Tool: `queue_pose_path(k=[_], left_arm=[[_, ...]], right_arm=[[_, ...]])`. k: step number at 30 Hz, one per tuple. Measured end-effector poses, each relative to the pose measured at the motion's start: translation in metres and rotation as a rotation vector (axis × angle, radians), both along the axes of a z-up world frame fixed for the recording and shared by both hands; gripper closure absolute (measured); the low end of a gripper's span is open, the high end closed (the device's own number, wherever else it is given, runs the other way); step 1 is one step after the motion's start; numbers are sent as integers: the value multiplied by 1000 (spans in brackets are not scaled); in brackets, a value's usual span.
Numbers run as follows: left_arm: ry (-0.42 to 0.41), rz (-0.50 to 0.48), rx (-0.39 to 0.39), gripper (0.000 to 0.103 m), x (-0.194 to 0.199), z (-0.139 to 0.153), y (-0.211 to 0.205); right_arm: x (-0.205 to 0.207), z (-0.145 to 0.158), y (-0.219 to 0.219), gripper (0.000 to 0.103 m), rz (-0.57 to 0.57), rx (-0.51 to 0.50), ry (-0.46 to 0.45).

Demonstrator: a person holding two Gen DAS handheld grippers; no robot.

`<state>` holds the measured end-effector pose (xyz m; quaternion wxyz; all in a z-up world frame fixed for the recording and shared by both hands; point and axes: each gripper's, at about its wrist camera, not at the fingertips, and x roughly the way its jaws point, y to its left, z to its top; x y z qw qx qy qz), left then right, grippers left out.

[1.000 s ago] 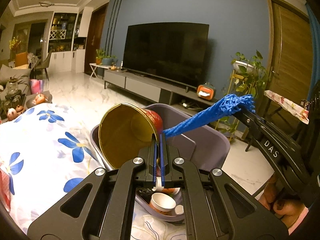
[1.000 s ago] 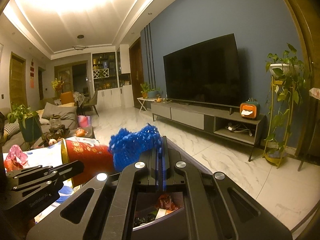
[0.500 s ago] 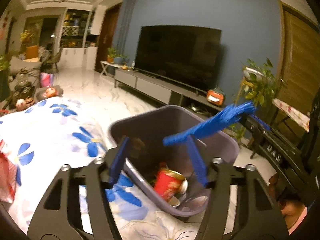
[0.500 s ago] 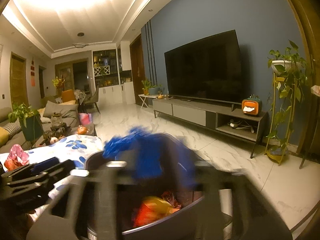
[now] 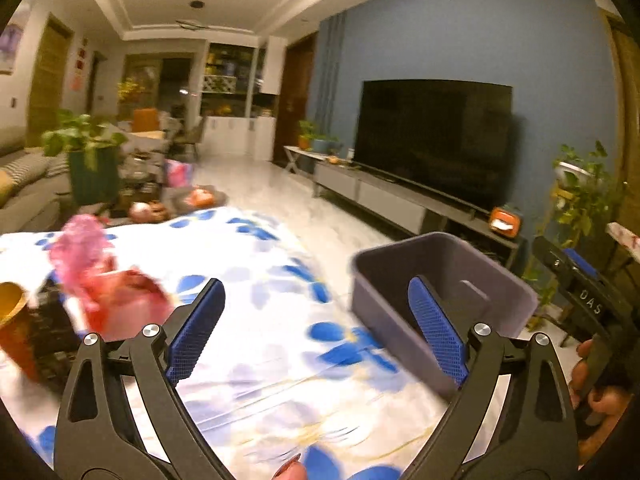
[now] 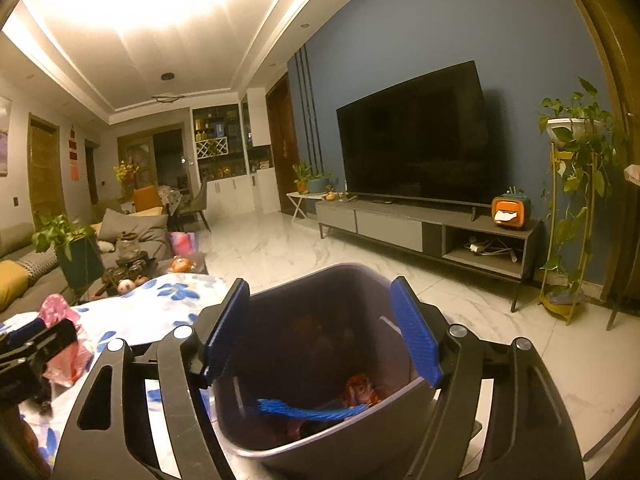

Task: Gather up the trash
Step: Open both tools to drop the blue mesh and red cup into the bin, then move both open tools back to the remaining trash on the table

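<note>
Your left gripper (image 5: 316, 320) is spread wide with nothing between its blue pads (image 5: 195, 330); it hangs above the white tablecloth with blue flowers (image 5: 256, 264), apart from everything on it. Your right gripper (image 6: 320, 334) is just as wide and also empty, held directly over the grey bin (image 6: 404, 408) so that its two pads frame the bin's open mouth without touching the rim. Inside the bin lies a blue mesh strip (image 6: 308, 410), stretched across the bottom beside some red and orange wrappers (image 6: 360, 390). From your left wrist view the same bin (image 5: 384, 280) stands at the right edge of the table, just past the right-hand pad, and your other gripper's black body (image 5: 588, 300) shows at the far right with a hand (image 5: 596, 396) gripping it. More trash waits on the left part of the table: a pink crumpled wrapper (image 5: 80, 248) above a red packet (image 5: 128, 304), and an orange-brown cup (image 5: 16, 332) at the frame's edge, all blurred by motion, so finer detail cannot be told. Across the marble floor stand a dark television (image 6: 416, 140) on a low console (image 6: 420, 224).
</note>
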<state>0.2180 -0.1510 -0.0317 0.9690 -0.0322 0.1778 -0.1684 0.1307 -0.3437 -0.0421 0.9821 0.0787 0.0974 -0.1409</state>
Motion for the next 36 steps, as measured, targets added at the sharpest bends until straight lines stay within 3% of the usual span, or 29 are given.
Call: queue_pose_path(k=[12, 20, 36], left_arm=[[-21, 268, 39, 12, -51, 2, 118], [9, 453, -16, 12, -78, -6, 198], [32, 504, -17, 12, -84, -16, 228]], right_arm=[[-10, 9, 79, 28, 148, -11, -4], [-7, 10, 137, 27, 272, -40, 10], [-3, 4, 187, 27, 365, -54, 31]])
